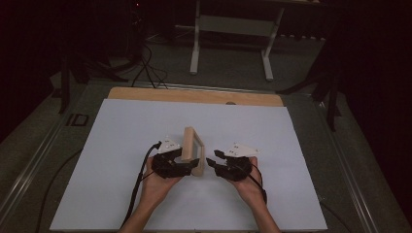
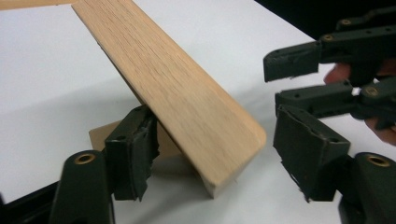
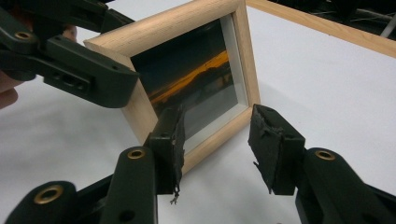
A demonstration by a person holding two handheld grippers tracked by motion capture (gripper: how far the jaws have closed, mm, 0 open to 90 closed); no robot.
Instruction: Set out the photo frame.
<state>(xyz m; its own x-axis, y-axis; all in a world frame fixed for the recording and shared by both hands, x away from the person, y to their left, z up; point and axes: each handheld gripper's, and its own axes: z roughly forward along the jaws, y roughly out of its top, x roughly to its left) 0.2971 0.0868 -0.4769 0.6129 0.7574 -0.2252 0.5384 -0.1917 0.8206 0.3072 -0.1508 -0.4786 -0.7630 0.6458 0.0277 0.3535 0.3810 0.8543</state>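
A small light-wood picture frame [image 1: 190, 145] stands upright on the white board, edge-on to me. In the right gripper view its glass [image 3: 196, 84] shows a dark picture with an orange streak. My left gripper [image 1: 192, 165] straddles the frame's near end. In the left gripper view the wooden edge [image 2: 177, 93] lies between the jaws. One pad [image 2: 133, 154] sits against its back side. The other pad [image 2: 306, 154] stands clear of the wood. My right gripper [image 1: 212, 158] is open just right of the frame, and its pads [image 3: 173, 140] are in front of the glass side with nothing between them.
The white board [image 1: 145, 126] covers the table, with a wooden strip [image 1: 194, 95] along its far edge. Beyond the table stand white desk legs [image 1: 233, 29] and loose cables [image 1: 145, 68] on the floor. Free board lies to the left, to the right and behind the frame.
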